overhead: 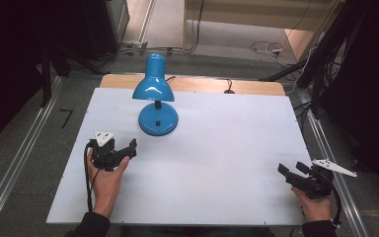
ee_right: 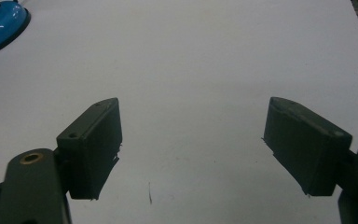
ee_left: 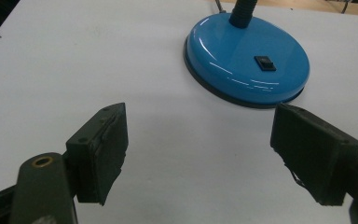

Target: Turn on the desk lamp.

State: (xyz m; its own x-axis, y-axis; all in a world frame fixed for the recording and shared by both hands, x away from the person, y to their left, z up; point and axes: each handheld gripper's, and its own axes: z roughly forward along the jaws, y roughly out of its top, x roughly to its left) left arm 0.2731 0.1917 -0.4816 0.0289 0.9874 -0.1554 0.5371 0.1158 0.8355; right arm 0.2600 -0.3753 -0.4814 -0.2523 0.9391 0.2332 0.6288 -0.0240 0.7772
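Note:
A blue desk lamp [overhead: 154, 91] stands upright on the white table [overhead: 217, 143], left of centre towards the back. Its round base [ee_left: 247, 63] carries a small black switch [ee_left: 265, 62]. My left gripper [overhead: 128, 147] sits in front of the base at the table's left, pointing towards it, jaws wide open with nothing between them [ee_left: 198, 154]. Held low near the table's front right corner, my right gripper [overhead: 290, 170] points left across bare table. Its jaws are also wide open and empty [ee_right: 191, 149]. The lamp base's edge [ee_right: 0, 25] shows far off at upper left.
The table's wooden back strip [overhead: 256, 86] has a cable hole with a cord. Metal rails [overhead: 15, 163] run along both sides of the table. Cables [overhead: 266, 48] lie on the floor behind. Dark curtains hang left and right.

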